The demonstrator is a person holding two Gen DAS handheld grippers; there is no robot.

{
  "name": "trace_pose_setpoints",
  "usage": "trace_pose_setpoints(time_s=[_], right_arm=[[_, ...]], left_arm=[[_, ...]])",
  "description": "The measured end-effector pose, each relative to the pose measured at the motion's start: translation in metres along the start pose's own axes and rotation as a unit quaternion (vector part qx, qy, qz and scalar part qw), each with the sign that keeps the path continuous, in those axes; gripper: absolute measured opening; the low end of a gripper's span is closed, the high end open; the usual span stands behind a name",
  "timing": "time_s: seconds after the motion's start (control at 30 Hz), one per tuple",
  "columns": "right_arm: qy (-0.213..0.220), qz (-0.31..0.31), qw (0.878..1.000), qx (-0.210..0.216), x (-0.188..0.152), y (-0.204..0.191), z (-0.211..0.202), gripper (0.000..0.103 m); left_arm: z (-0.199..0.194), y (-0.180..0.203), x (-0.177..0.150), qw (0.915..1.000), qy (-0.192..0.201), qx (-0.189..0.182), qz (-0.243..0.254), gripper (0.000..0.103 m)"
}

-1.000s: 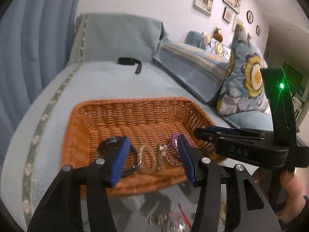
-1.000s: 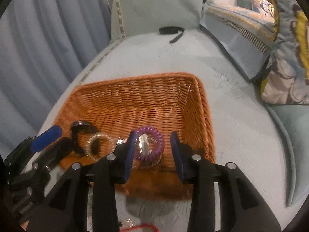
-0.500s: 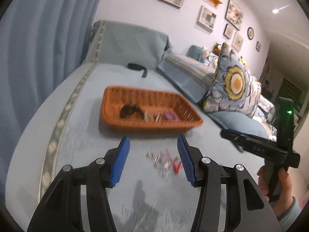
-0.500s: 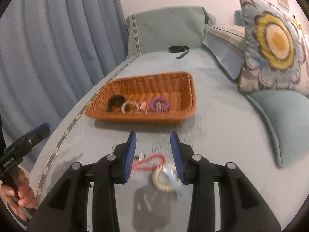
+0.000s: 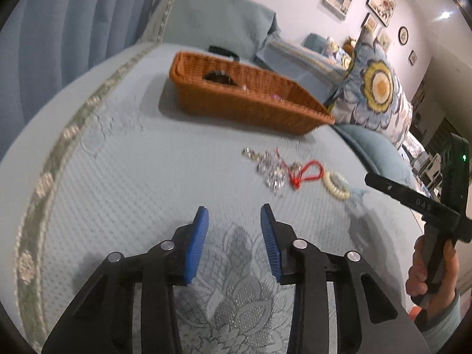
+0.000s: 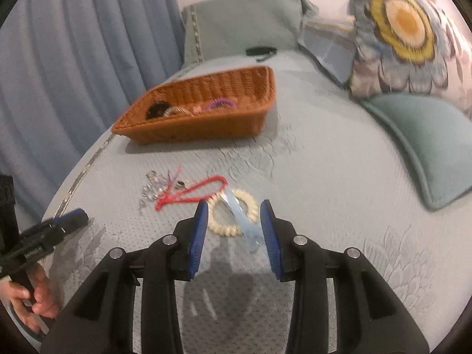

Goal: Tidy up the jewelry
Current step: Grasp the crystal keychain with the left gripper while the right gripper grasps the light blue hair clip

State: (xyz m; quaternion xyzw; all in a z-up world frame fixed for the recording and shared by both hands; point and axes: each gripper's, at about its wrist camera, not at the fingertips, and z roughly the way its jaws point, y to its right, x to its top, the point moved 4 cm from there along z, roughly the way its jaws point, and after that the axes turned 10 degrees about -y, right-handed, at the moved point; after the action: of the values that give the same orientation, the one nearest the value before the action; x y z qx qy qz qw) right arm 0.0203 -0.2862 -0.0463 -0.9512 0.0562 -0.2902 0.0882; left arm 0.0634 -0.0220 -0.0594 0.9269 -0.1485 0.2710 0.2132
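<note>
An orange wicker basket (image 5: 236, 109) (image 6: 191, 126) stands on the bed and holds a black ring (image 6: 156, 109), a gold bracelet (image 6: 177, 109) and a purple coil band (image 6: 221, 103). Loose on the cover in front of it lie clear crystal beads (image 5: 271, 174) (image 6: 153, 185), a red cord (image 5: 306, 174) (image 6: 194, 191) and a cream bracelet (image 5: 336, 185) (image 6: 233, 215) with a pale blue ribbon (image 6: 244, 224). My right gripper (image 6: 234, 205) is open, with the cream bracelet seen between its fingertips, not pressed. My left gripper (image 5: 234, 209) is closing on nothing, well short of the beads.
A floral cushion (image 6: 407, 29) and a teal cushion (image 6: 427, 147) lie at the right. A black strap (image 6: 261, 50) rests by the far pillow (image 6: 244, 23). Blue curtains (image 6: 73, 59) hang along the left bed edge. A hand (image 5: 427, 268) grips the right tool.
Both grippers pulled back from over the basket to the loose jewellery on the cover. The right one now hovers at the cream bracelet. The left jaws have narrowed.
</note>
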Motion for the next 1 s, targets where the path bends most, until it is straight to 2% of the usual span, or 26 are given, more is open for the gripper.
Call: trace_pose_setpoints(time_s=[0.13, 0.2, 0.4, 0.5, 0.57, 0.63, 0.67, 0.7, 0.8, 0.9, 1.0], right_arm=[[-0.016, 0.005, 1.000, 0.000, -0.004, 0.004, 0.008, 0.034], [-0.024, 0.004, 1.000, -0.001, -0.006, 0.003, 0.012, 0.034], [-0.033, -0.005, 0.999, -0.004, -0.007, 0.000, 0.016, 0.034], [-0.033, -0.005, 0.999, -0.002, -0.006, 0.000, 0.016, 0.034], [-0.033, -0.005, 0.999, -0.001, -0.005, 0.001, 0.016, 0.034], [-0.033, -0.004, 0.999, 0.000, -0.004, 0.002, 0.016, 0.034], [-0.033, -0.004, 0.999, 0.001, -0.004, 0.002, 0.016, 0.034], [-0.034, -0.003, 0.999, 0.003, -0.003, 0.002, 0.017, 0.034], [-0.042, -0.010, 0.999, 0.012, -0.004, -0.001, 0.019, 0.033], [-0.040, -0.030, 0.999, 0.003, -0.006, -0.009, 0.017, 0.025], [-0.042, -0.031, 0.999, 0.002, -0.006, -0.009, 0.019, 0.021]], left_arm=[[0.013, 0.009, -0.005, 0.9997, -0.019, 0.009, 0.017, 0.032], [0.014, 0.016, -0.001, 0.9995, -0.020, 0.000, 0.023, 0.032], [0.033, 0.040, 0.028, 0.9987, -0.026, -0.004, 0.044, 0.032], [0.056, 0.050, 0.041, 0.9975, -0.049, -0.002, 0.051, 0.032], [0.070, 0.056, 0.044, 0.9959, -0.065, 0.012, 0.063, 0.032], [0.075, 0.060, 0.043, 0.9946, -0.064, 0.032, 0.075, 0.032], [0.076, 0.061, 0.043, 0.9942, -0.062, 0.039, 0.079, 0.030], [0.076, 0.060, 0.043, 0.9939, -0.061, 0.046, 0.079, 0.018], [0.071, 0.055, 0.042, 0.9952, -0.058, 0.035, 0.070, 0.019], [0.055, 0.048, 0.033, 0.9956, -0.049, 0.032, 0.073, 0.018], [0.038, 0.036, 0.022, 0.9963, -0.044, 0.034, 0.066, 0.018]])
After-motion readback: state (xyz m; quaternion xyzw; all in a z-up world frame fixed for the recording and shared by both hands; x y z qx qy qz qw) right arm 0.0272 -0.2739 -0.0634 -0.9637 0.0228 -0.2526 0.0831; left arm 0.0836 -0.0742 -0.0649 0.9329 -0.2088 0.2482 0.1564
